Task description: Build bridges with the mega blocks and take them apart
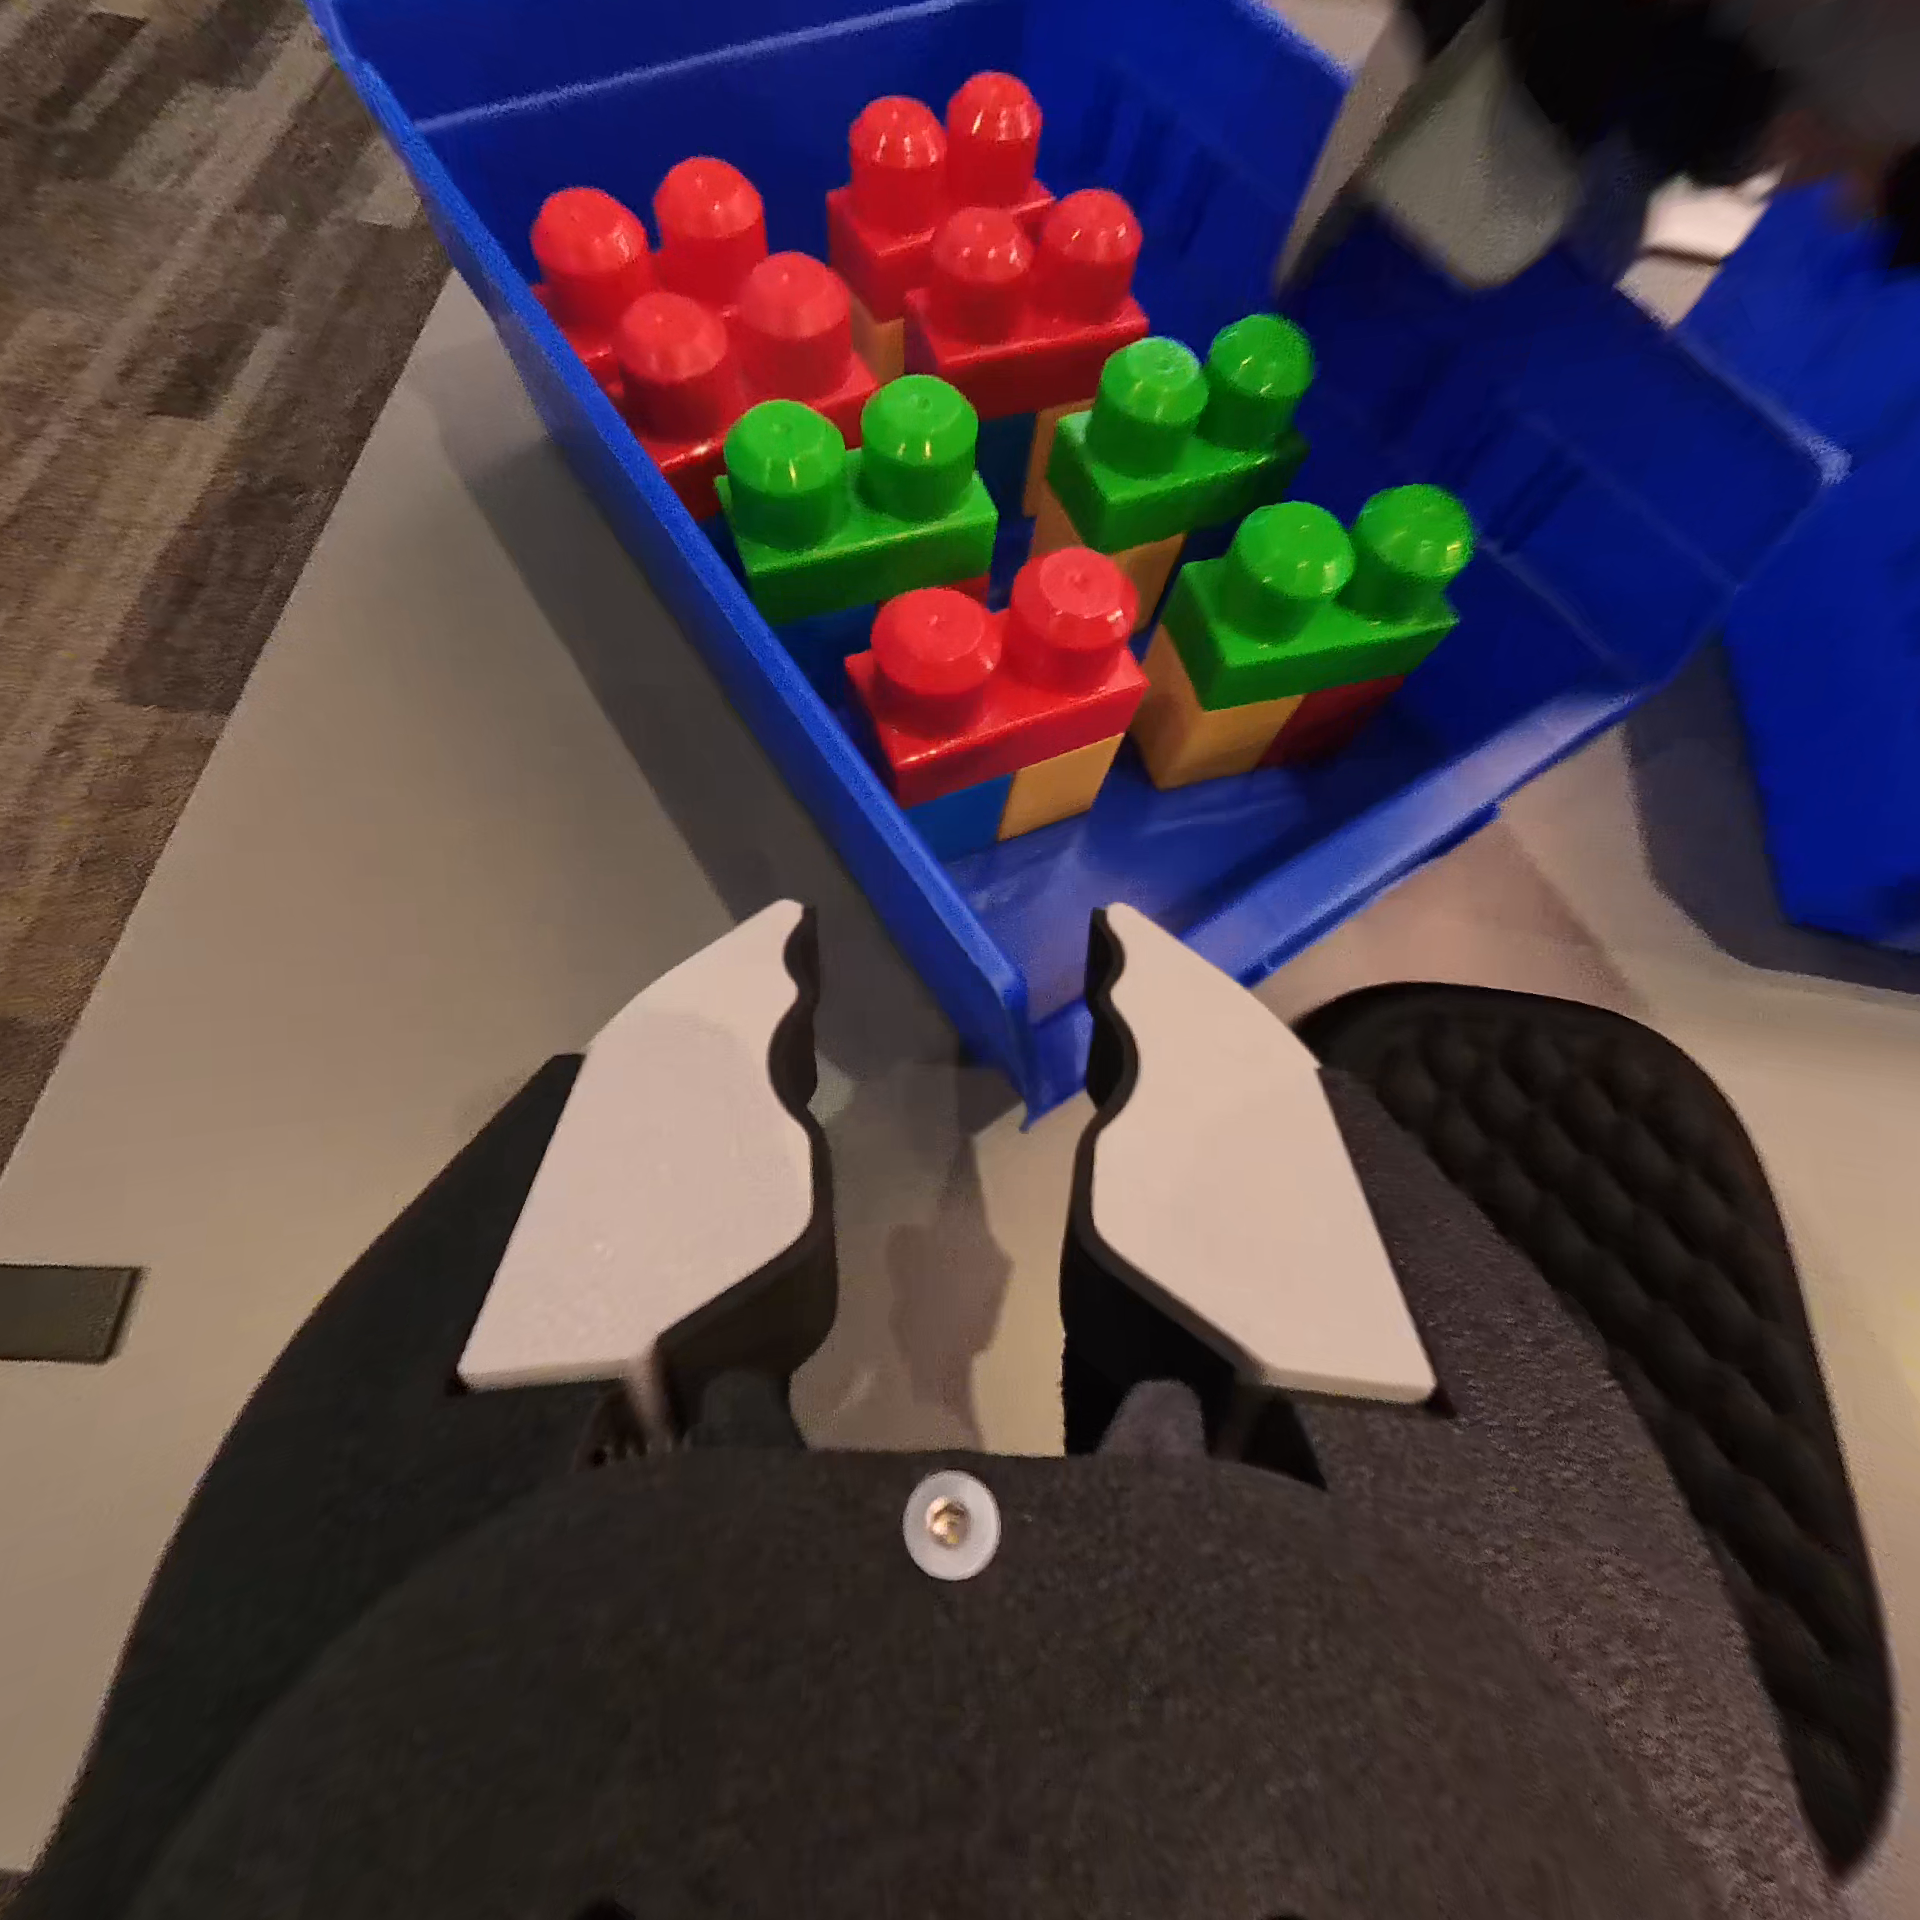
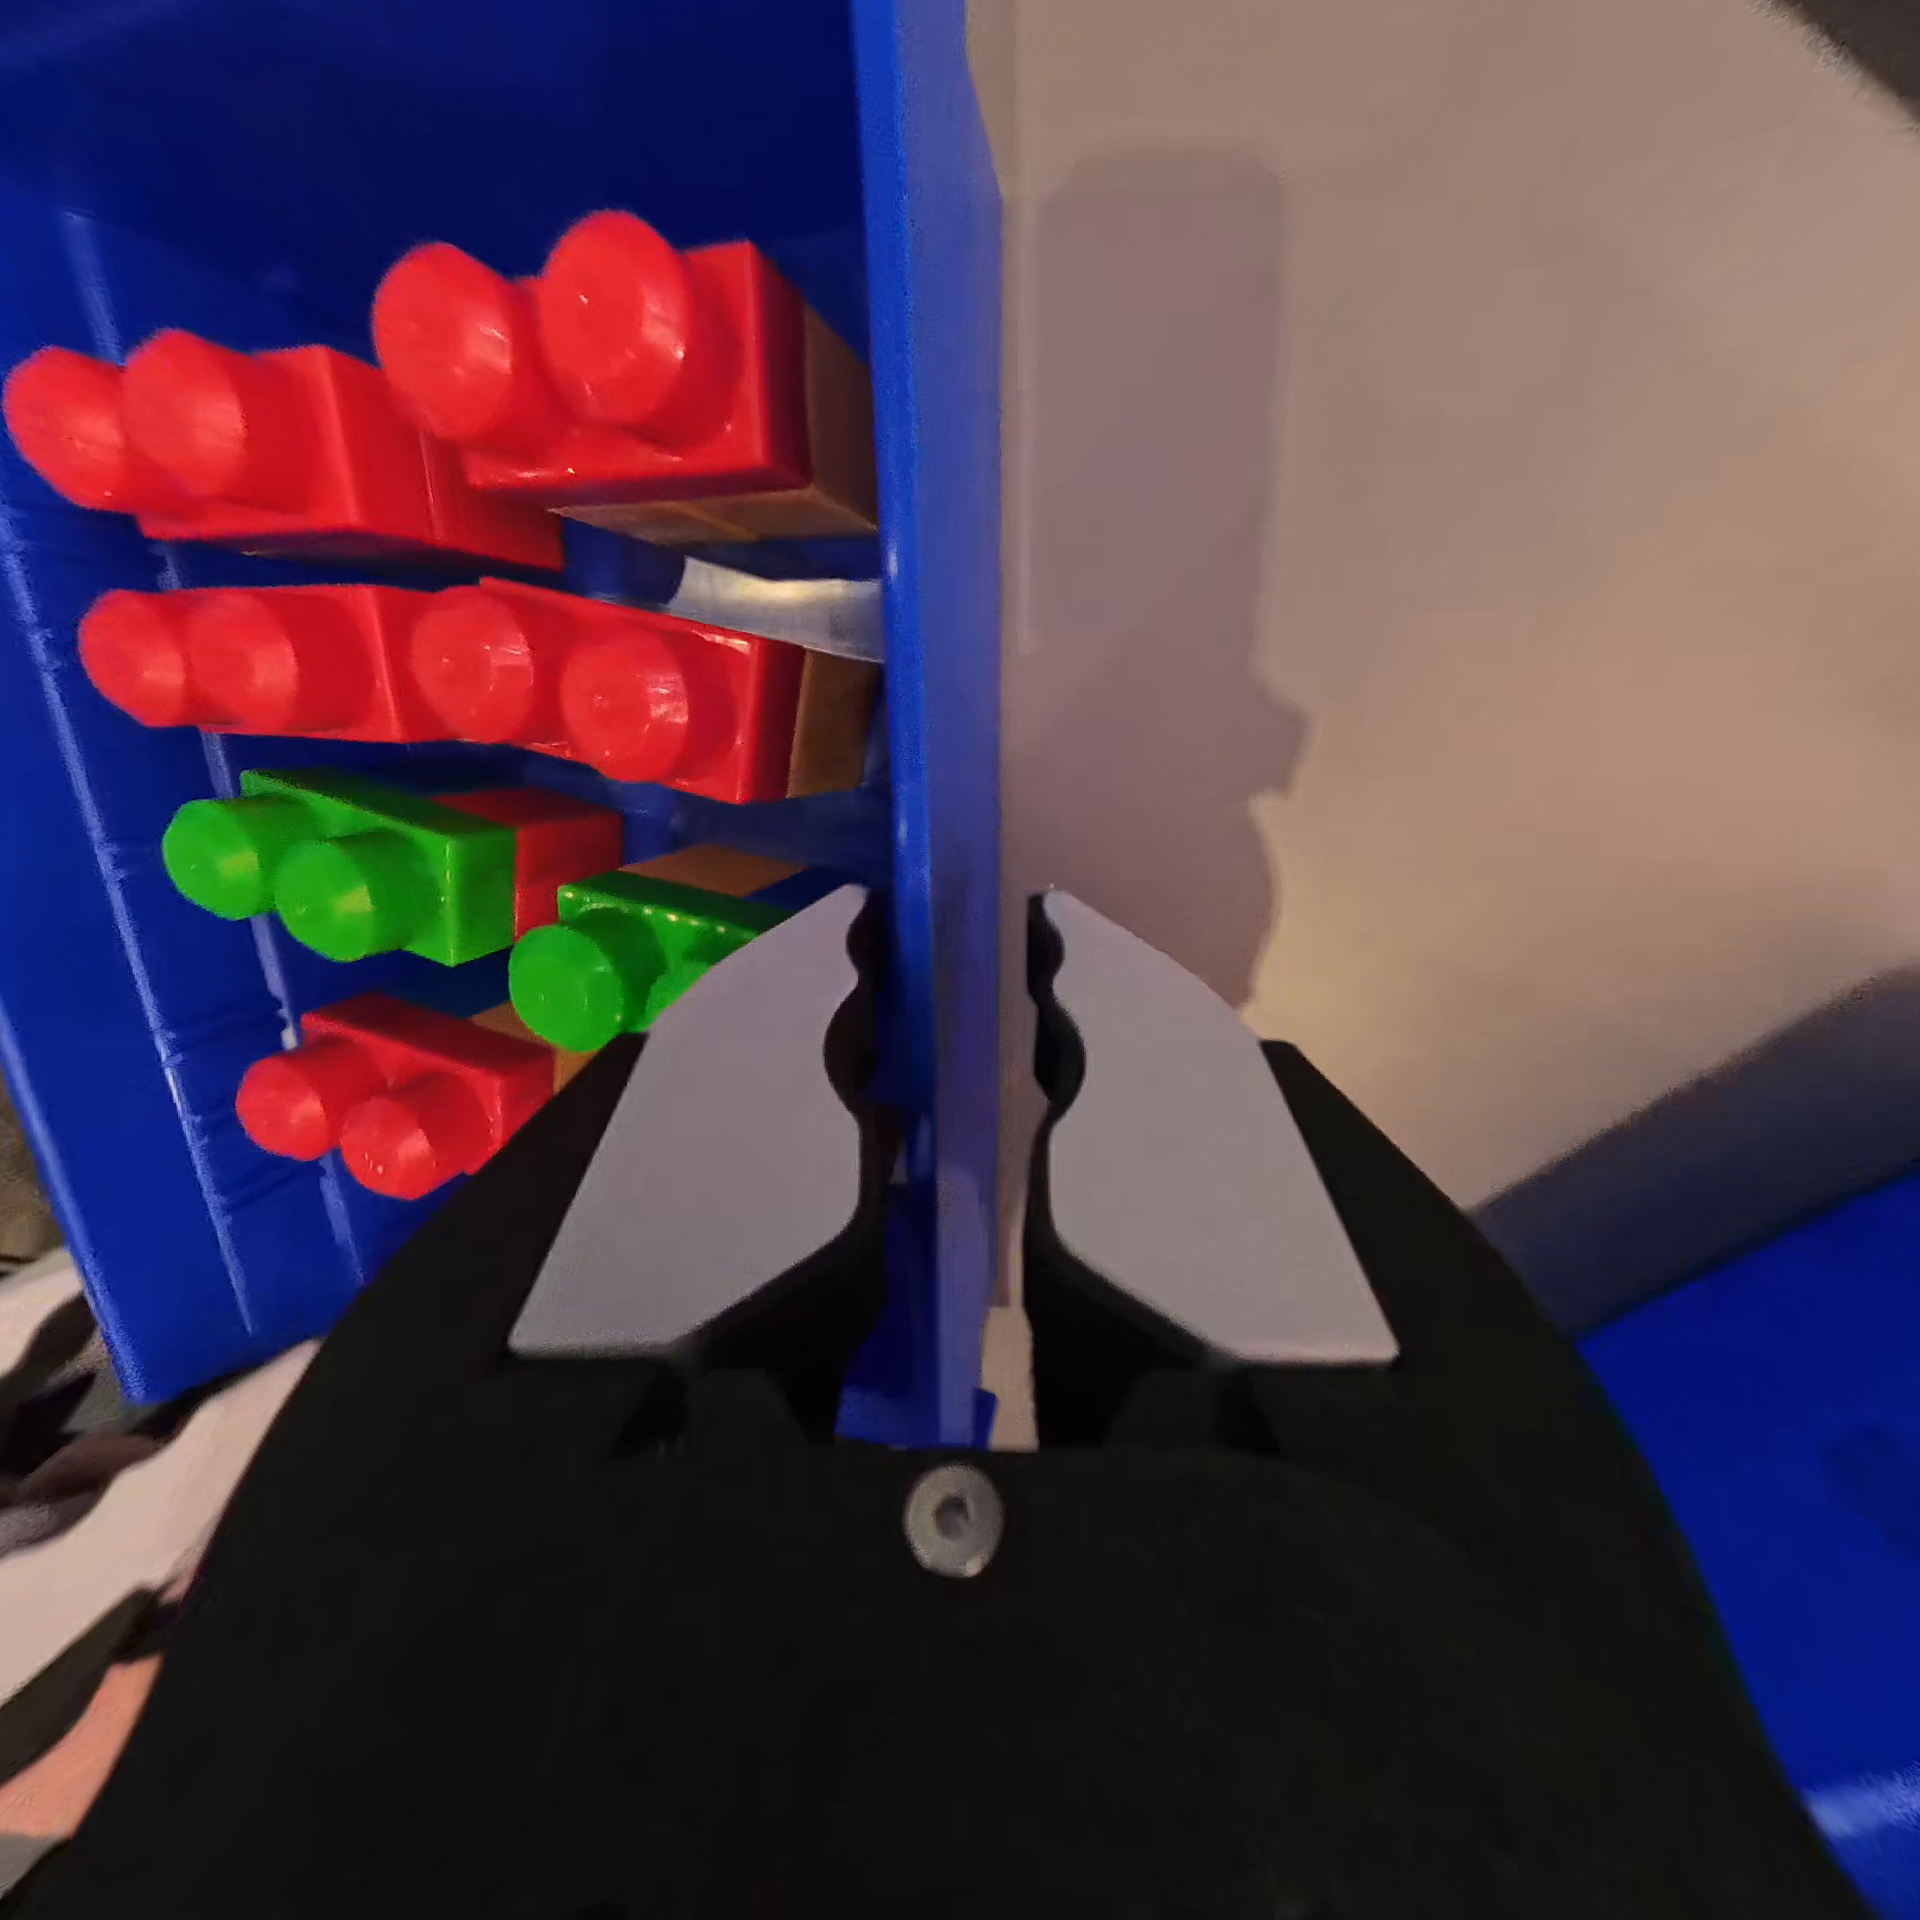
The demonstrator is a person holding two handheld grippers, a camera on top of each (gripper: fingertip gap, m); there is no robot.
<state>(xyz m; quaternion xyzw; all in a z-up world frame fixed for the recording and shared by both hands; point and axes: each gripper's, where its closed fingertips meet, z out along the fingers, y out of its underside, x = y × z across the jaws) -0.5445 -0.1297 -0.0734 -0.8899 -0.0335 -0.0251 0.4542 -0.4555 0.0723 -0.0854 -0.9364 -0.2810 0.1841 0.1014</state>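
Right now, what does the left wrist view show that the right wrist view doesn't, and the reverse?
Only the left wrist view: the left tool open and empty at the blue bin's near corner, patterned carpet, and all three green-topped bridges.

Only the right wrist view: the right tool straddling the bin's side wall, one finger inside and one outside; whether it pinches is unclear.

Both: the bin, the red-topped bridges and the pale table.

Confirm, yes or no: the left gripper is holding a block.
No: the left gripper is open and empty, fingers near the blue bin's corner.
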